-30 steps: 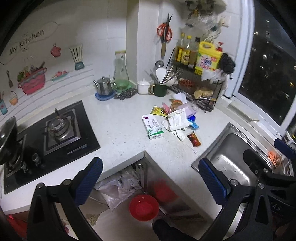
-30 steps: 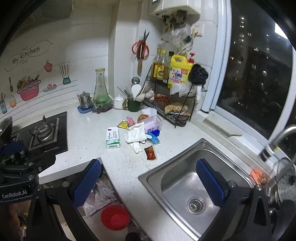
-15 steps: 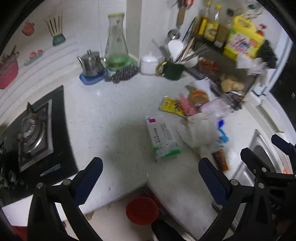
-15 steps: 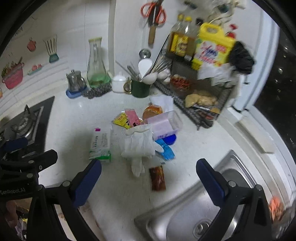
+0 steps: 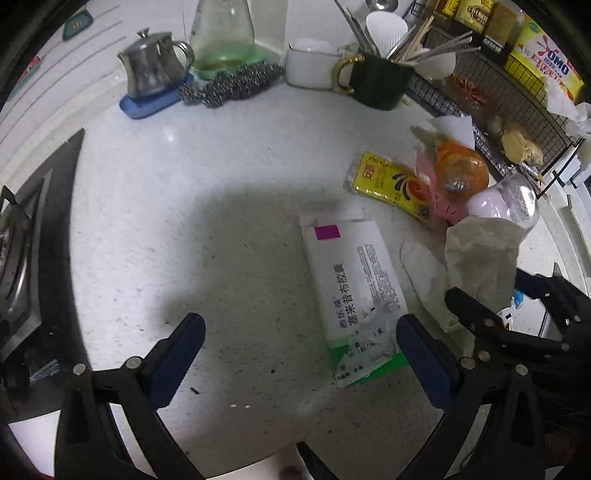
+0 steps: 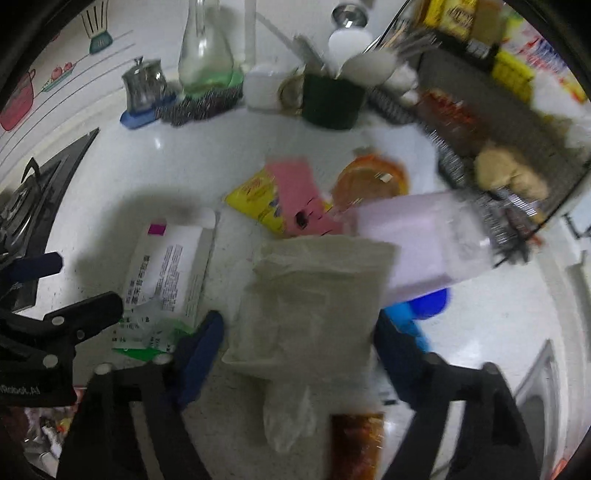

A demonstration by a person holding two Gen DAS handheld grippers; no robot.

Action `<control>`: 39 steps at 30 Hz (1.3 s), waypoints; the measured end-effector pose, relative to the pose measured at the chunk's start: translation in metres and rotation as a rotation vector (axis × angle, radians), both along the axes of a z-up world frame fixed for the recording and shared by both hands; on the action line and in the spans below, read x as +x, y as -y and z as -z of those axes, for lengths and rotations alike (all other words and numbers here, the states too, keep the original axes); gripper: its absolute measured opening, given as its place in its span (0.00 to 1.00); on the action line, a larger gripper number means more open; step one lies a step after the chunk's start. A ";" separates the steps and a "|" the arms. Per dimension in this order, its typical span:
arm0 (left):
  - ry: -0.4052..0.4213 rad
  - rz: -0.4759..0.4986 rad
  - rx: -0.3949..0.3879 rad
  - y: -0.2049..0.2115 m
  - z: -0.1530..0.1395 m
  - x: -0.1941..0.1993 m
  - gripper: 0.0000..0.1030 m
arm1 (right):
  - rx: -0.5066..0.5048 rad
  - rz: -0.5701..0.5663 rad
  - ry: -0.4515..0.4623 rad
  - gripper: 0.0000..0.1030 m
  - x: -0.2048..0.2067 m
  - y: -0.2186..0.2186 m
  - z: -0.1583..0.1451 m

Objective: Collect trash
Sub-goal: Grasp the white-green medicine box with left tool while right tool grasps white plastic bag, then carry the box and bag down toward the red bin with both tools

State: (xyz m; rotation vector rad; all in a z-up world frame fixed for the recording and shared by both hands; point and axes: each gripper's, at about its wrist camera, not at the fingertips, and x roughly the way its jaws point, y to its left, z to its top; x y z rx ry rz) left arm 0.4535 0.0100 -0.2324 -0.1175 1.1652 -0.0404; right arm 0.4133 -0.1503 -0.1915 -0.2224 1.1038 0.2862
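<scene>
Two grippers hang low over the white counter (image 5: pixel 229 258), both with jaws spread wide and nothing held. Left gripper (image 5: pixel 299 354) sits nearest, its right finger just beside the torn green end of the white medicine box (image 5: pixel 351 288), which lies flat, mostly between the fingers. Right gripper (image 6: pixel 299 354) straddles the crumpled disposable glove (image 6: pixel 314 302); whether the pads touch it I cannot tell, the view is blurred. A brown sauce sachet (image 6: pixel 356 439) lies just under that gripper. Judgement: the reach step, no piece collected yet. Beyond the glove, a heap: yellow packet (image 5: pixel 388 186), pink wrapper (image 6: pixel 295 192), orange-lidded tub (image 5: pixel 460 168), clear plastic container (image 6: pixel 424 236) tipped on its side, something blue (image 6: pixel 430 302) beneath it. Farther back, a green mug (image 5: pixel 380 79) of utensils, steel teapot (image 5: pixel 153 70), glass carafe (image 5: pixel 223 33), wire rack (image 5: pixel 509 92). Next move likely calls for lowering onto the box or glove and closing; thin glove film may slip or bunch.
</scene>
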 end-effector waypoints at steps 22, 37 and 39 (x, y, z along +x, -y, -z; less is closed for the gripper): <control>-0.123 0.016 0.052 0.034 0.031 0.032 1.00 | 0.119 0.091 -0.023 0.05 -0.018 0.042 -0.032; -0.090 0.068 0.026 0.049 0.026 0.036 0.58 | 0.151 0.117 -0.031 0.05 -0.019 0.042 -0.019; -0.079 0.076 0.003 0.047 0.021 0.031 0.58 | 0.146 0.114 -0.017 0.05 -0.022 0.039 -0.024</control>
